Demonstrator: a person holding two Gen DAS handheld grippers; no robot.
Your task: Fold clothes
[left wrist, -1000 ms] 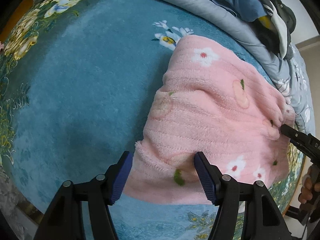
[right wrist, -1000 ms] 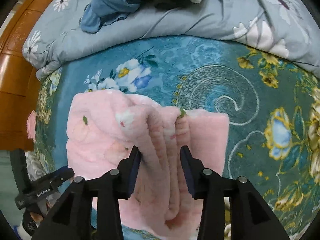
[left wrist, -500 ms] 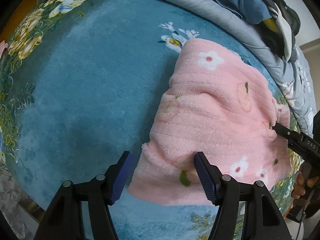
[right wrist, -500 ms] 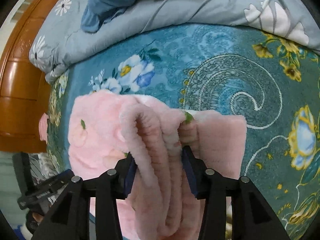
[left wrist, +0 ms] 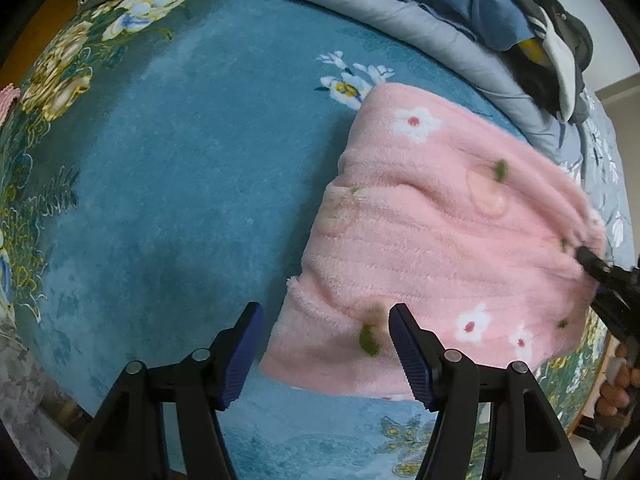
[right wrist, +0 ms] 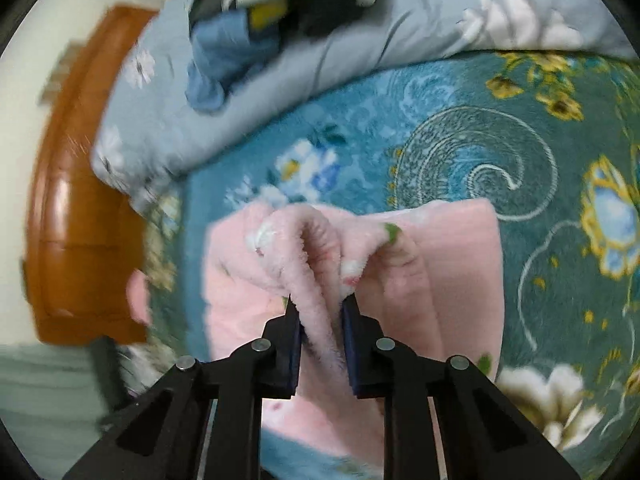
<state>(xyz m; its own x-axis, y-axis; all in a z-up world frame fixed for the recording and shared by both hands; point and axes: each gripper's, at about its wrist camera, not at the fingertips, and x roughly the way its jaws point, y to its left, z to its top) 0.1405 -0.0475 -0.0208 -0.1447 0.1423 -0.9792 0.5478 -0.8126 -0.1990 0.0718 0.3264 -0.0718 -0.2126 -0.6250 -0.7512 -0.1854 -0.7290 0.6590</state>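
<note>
On the blue flowery blanket (left wrist: 168, 168) lies a fluffy pink garment (left wrist: 440, 240), partly folded. The right gripper (right wrist: 320, 320) is squeezing shut, and a bunched fold of the pink cloth is pinched between its pads. The left gripper (left wrist: 326, 340) hangs wide open over the garment's near corner, holding nothing.

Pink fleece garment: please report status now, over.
Left gripper open over pink fleece garment corner. Right gripper jaws closing on bunched fold. Clothes pile behind, clear.
</note>
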